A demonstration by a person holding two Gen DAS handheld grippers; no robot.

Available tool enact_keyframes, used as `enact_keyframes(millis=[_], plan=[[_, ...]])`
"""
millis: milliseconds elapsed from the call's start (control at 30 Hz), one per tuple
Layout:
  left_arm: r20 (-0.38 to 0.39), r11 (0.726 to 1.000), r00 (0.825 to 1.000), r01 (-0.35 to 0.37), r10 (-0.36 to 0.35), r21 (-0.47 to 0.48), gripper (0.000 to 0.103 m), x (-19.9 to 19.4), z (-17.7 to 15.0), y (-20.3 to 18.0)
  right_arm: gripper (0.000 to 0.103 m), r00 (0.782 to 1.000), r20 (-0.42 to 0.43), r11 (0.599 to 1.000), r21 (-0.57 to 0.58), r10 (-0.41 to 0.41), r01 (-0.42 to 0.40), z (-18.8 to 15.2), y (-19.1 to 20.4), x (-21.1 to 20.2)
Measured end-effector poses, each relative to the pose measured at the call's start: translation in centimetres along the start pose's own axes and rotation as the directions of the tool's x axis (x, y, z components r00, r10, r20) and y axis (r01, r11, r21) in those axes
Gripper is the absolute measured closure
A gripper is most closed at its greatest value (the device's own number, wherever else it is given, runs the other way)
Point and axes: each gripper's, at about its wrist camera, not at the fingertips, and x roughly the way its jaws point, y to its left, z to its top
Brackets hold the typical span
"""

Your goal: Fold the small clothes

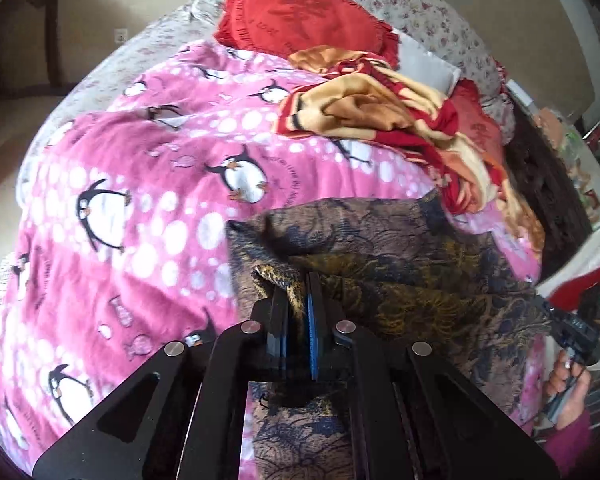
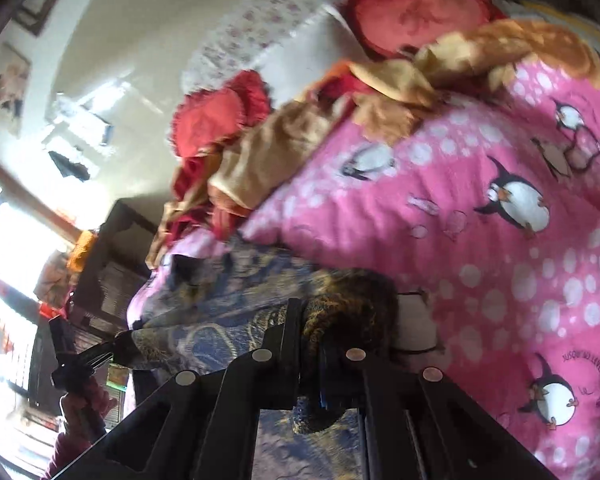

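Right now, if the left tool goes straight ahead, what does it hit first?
The left tool is shut on the dark patterned cloth; straight on it meets more of that cloth, then probably the pink penguin blanket. Depth is unclear.

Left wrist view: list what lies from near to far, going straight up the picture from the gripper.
left gripper shut on the patterned brown and blue cloth → pink penguin blanket → crumpled red and tan blanket → red frilled cushion → floral bedsheet
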Motion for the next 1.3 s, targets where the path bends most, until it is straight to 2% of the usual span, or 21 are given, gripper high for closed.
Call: enact_keyframes(millis=[33, 67, 100, 133, 200, 267, 300, 333, 400, 467, 533, 600, 633, 700, 833, 900, 933, 967, 1033, 1200, 1300], plan=[[-0.003, 1.000, 1.000, 0.020, -0.020, 0.002, 0.081, -0.4, 0.1, 0.0, 0.093, 1.000, 0.014, 1.000, -0.005, 0.009, -0.009, -0.2, 0.1, -0.6], [-0.002, 0.999, 0.999, 0.040, -0.040, 0.014, 0.058, -1.3, 0.1, -0.1, 0.087, 0.999, 0.033, 1.000, -0.020, 0.007, -0.006, -0.6, 0.4, -1.3], [0.009, 0.999, 0.999, 0.031, -0.031, 0.025, 0.046, -2.0, 0.2, -0.5, 0.061, 0.998, 0.064, 0.999, -0.050, -0.016, 0.019, -1.0, 0.9, -2.4], [0.033, 0.999, 0.999, 0.012, -0.014, 0.034, 0.035, -2.9, 0.1, -0.7, 0.042, 0.994, 0.102, 0.996, -0.073, -0.043, 0.051, -1.5, 1.4, -3.5], [0.096, 0.997, 0.995, 0.010, -0.017, 0.076, 0.034, -5.3, -0.6, -1.7, 0.040, 0.983, 0.174, 0.989, -0.128, -0.053, 0.076, -2.3, 2.3, -5.7], [0.086, 0.991, 0.996, 0.028, -0.039, 0.129, 0.033, -6.2, -1.7, -2.7, 0.048, 0.990, 0.135, 0.977, -0.201, -0.050, 0.077, -3.3, 3.5, -6.4], [0.067, 0.986, 0.997, 0.020, -0.032, 0.165, 0.033, -6.3, -2.8, -3.6, 0.057, 0.992, 0.107, 0.966, -0.239, -0.070, 0.094, -4.0, 4.0, -6.1], [0.051, 0.982, 0.998, 0.017, -0.027, 0.187, 0.033, -6.1, -3.5, -4.1, 0.064, 0.992, 0.081, 0.951, -0.288, -0.096, 0.115, -4.9, 4.6, -5.6], [-0.024, 0.967, 1.000, 0.023, -0.017, 0.253, 0.033, -4.5, -5.9, -5.6, 0.069, 0.987, 0.016, 0.901, -0.405, -0.161, 0.154, -7.1, 5.8, -3.4], [-0.115, 0.953, 0.993, -0.001, 0.037, 0.302, 0.033, -1.5, -8.1, -6.8, 0.070, 0.969, -0.003, 0.838, -0.503, -0.248, 0.213, -8.9, 6.6, -0.7], [-0.171, 0.929, 0.980, -0.036, 0.105, 0.368, 0.033, 1.3, -9.3, -7.8, 0.070, 0.965, -0.048, 0.826, -0.530, -0.257, 0.194, -9.5, 6.7, 1.8], [-0.145, 0.907, 0.976, -0.091, 0.164, 0.412, 0.033, 2.6, -8.8, -8.5, 0.070, 0.965, -0.046, 0.821, -0.537, -0.257, 0.192, -8.8, 6.9, 3.4], [-0.136, 0.908, 0.977, -0.097, 0.165, 0.408, 0.033, 3.0, -7.9, -8.6, 0.070, 0.968, -0.027, 0.816, -0.543, -0.250, 0.196, -8.0, 7.3, 3.8], [-0.121, 0.942, 0.986, -0.070, 0.116, 0.329, 0.033, 3.2, -4.4, -8.3, 0.070, 0.968, 0.057, 0.812, -0.533, -0.246, 0.238, -5.3, 8.2, 4.1], [0.005, 0.995, 1.000, -0.014, 0.014, 0.104, 0.033, 1.6, 2.4, -6.4, 0.070, 0.962, 0.164, 0.882, -0.389, -0.218, 0.266, 0.9, 8.2, 3.9], [0.070, 1.000, 0.997, 0.030, -0.030, 0.007, 0.033, -0.2, 4.3, -5.4, 0.070, 0.939, 0.232, 0.878, -0.353, -0.253, 0.324, 2.3, 8.5, 3.2], [0.086, 0.999, 0.996, 0.039, -0.038, -0.005, 0.033, -1.0, 4.6, -5.1, 0.069, 0.933, 0.252, 0.876, -0.345, -0.258, 0.336, 2.4, 8.6, 2.5], [0.095, 0.999, 0.994, 0.048, -0.048, 0.003, 0.033, -2.1, 4.4, -4.8, 0.068, 0.936, 0.253, 0.885, -0.337, -0.243, 0.321, 2.3, 8.7, 1.8], [0.096, 0.998, 0.994, 0.046, -0.049, 0.037, 0.033, -3.3, 3.3, -4.2, 0.060, 0.962, 0.212, 0.903, -0.356, -0.174, 0.242, 0.8, 8.9, 0.5], [0.011, 0.997, 1.000, 0.026, -0.026, 0.072, 0.033, -4.7, -2.5, -1.2, 0.059, 0.986, 0.023, 0.834, -0.529, -0.168, 0.154, -6.5, 11.6, 1.3], [-0.045, 0.995, 0.999, 0.001, 0.004, 0.095, 0.033, -4.9, -5.8, 0.4, 0.056, 0.983, 0.013, 0.830, -0.534, -0.182, 0.160, -9.9, 10.8, 0.1]])
